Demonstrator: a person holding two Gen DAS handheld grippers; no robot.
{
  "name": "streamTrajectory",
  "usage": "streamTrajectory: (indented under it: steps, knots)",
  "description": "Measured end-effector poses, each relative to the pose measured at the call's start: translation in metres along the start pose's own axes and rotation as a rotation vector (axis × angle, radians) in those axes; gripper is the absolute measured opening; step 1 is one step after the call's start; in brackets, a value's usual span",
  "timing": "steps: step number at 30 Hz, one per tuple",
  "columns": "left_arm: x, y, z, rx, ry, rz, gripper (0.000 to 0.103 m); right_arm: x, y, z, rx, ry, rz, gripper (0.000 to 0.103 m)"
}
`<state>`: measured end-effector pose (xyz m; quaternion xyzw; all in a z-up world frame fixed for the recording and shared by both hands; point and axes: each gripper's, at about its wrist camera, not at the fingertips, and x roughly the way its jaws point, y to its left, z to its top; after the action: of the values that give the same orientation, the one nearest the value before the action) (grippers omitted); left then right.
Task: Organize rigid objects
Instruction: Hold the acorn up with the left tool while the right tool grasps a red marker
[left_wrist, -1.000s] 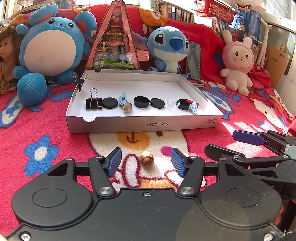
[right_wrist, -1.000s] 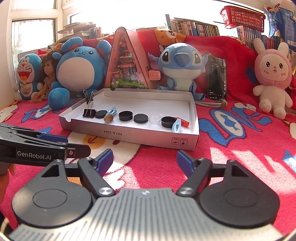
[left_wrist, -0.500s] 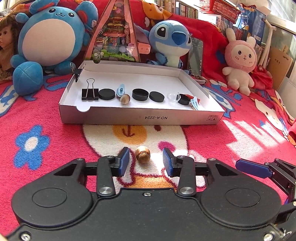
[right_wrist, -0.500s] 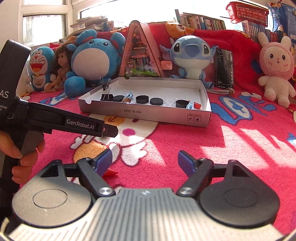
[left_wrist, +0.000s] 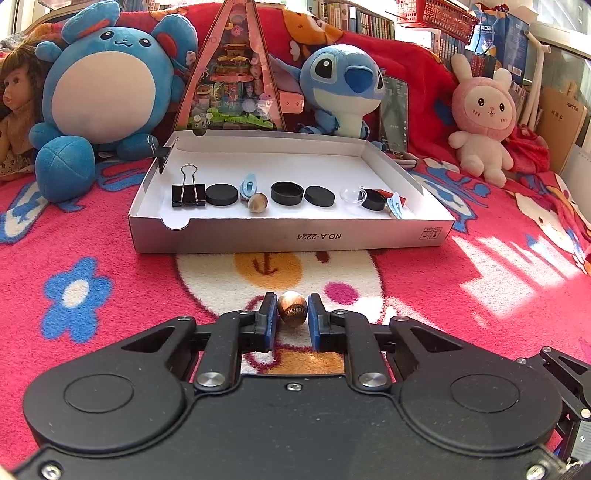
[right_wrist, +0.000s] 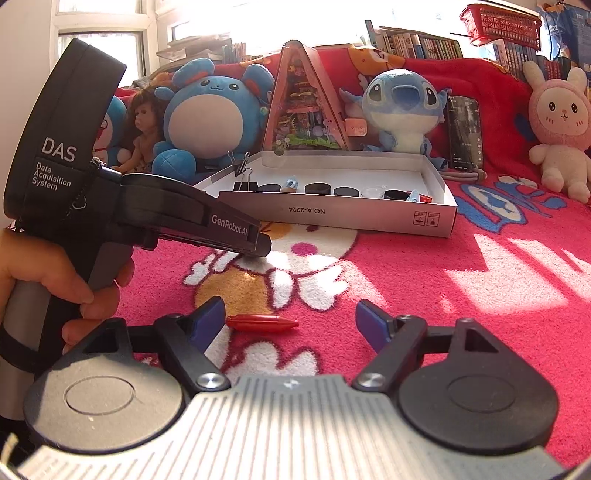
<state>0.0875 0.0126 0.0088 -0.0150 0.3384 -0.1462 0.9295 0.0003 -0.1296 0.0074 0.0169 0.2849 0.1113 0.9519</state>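
Left gripper (left_wrist: 291, 320) pinches a nut (left_wrist: 292, 313) on the blanket (left_wrist: 110, 258); right gripper (right_wrist: 291, 324) is spread, its jaws closing.

The nut is oval, long axis roughly upright between the blue pads (left_wrist: 270, 321), which press its two sides; it sits on the white cartoon patch just short of the box (left_wrist: 291, 236). A red cap (right_wrist: 262, 323) lies flat between the right gripper's pads without touching them, long axis across the view, tapered tip pointing right. The surface is a red fleece blanket with blue flowers, sunlit at right. The white box stands beyond, holding a binder clip (left_wrist: 188, 188), black discs and small clips in a row. Plush toys (left_wrist: 103, 92) line the back; bookshelves and a red basket (right_wrist: 502, 22) stand behind.
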Motion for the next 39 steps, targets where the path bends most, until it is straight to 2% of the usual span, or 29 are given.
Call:
streamTrajectory:
  steps: [3,8,19,25,30,36,39]
  knots:
    - [-0.005,0.002,-0.001,0.000,-0.013,0.006,0.017,0.000,0.004,-0.003,0.003,-0.011,-0.002,0.075]
    - [-0.015,0.007,-0.002,-0.006,-0.039,0.030,0.017,-0.002,0.014,-0.007,-0.034,-0.032,-0.013,0.070]
    - [-0.042,0.014,-0.016,-0.037,-0.096,0.060,0.017,-0.009,0.024,-0.017,-0.013,-0.091,-0.044,0.070]
    - [-0.057,0.019,-0.026,-0.054,-0.121,0.081,0.017,-0.011,0.026,-0.024,0.029,-0.139,-0.095,0.070]
    - [-0.067,0.025,-0.036,-0.067,-0.132,0.105,0.017,-0.010,0.035,-0.030,0.004,-0.174,-0.154,0.076]
    - [-0.071,0.031,-0.044,-0.074,-0.126,0.113,0.017,-0.019,0.047,-0.035,0.041,-0.250,-0.219,0.076]
    - [-0.073,0.033,-0.047,-0.076,-0.123,0.114,0.017,-0.020,0.050,-0.036,0.065,-0.252,-0.223,0.074]
